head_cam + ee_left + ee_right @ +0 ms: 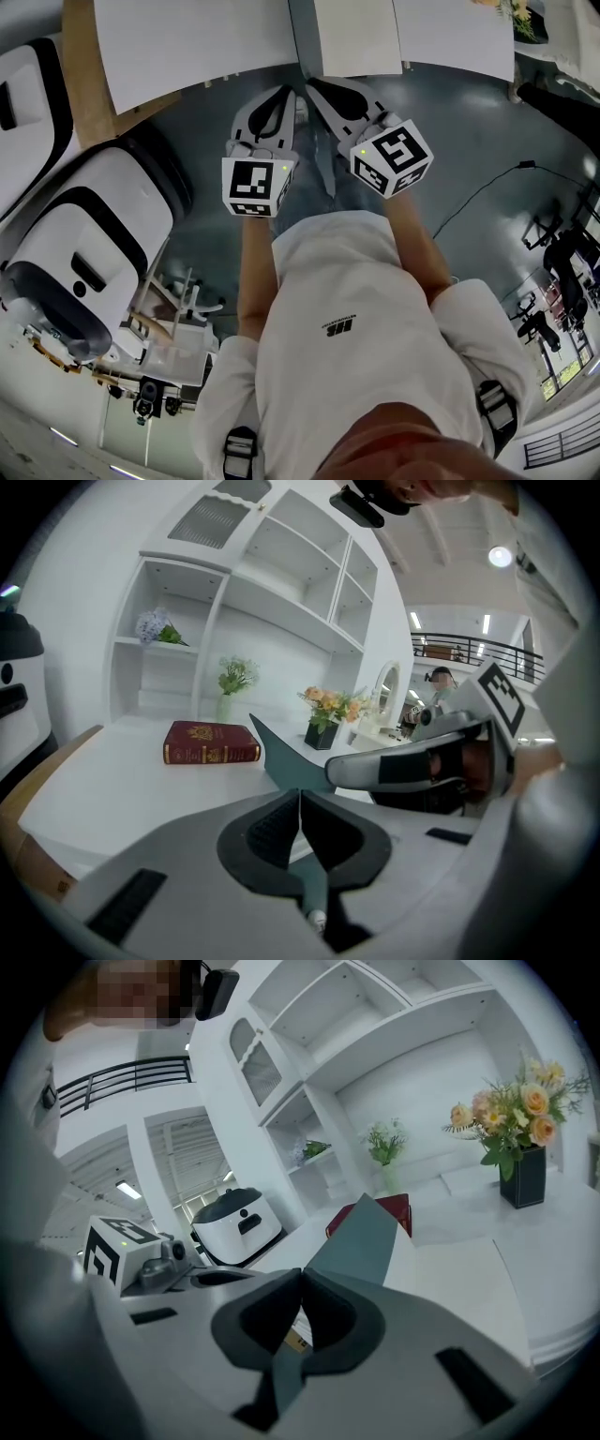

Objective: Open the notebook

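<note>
A dark red notebook [211, 742] with gold print lies closed on a white table [103, 789], well ahead of my left gripper [300, 794]. That gripper's jaws are shut with nothing between them. In the right gripper view only a corner of the notebook [401, 1210] shows behind a grey wedge [361, 1232]. My right gripper [302, 1279] is also shut and empty. In the head view both grippers, left [281, 94] and right [319, 89], are held side by side over the floor, short of the table edge [187, 56]. The notebook is out of that view.
A black vase of flowers [326, 726] stands on the table right of the notebook. Against the wall behind are white shelves [234, 602] with small plants. A white and black machine [84, 253] stands on the floor at my left. A cable [478, 192] crosses the floor at right.
</note>
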A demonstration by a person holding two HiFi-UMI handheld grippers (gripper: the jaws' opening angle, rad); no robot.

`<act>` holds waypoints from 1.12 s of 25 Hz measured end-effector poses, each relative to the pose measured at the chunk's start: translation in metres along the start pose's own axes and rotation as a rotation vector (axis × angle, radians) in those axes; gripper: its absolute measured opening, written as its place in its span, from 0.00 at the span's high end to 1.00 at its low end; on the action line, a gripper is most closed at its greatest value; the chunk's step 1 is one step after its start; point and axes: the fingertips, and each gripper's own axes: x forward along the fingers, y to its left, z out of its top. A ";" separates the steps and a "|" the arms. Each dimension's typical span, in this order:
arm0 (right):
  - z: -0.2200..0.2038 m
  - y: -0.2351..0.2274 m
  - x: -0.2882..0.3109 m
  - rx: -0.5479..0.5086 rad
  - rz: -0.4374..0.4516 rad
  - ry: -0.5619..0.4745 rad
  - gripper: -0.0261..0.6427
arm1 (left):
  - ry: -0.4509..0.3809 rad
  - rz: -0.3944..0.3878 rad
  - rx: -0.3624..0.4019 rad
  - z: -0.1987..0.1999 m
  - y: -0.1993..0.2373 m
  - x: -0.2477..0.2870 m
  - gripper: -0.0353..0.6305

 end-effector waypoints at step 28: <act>-0.067 0.030 0.087 0.010 0.129 0.169 0.96 | 0.028 0.167 -0.135 -0.059 0.069 -0.038 0.95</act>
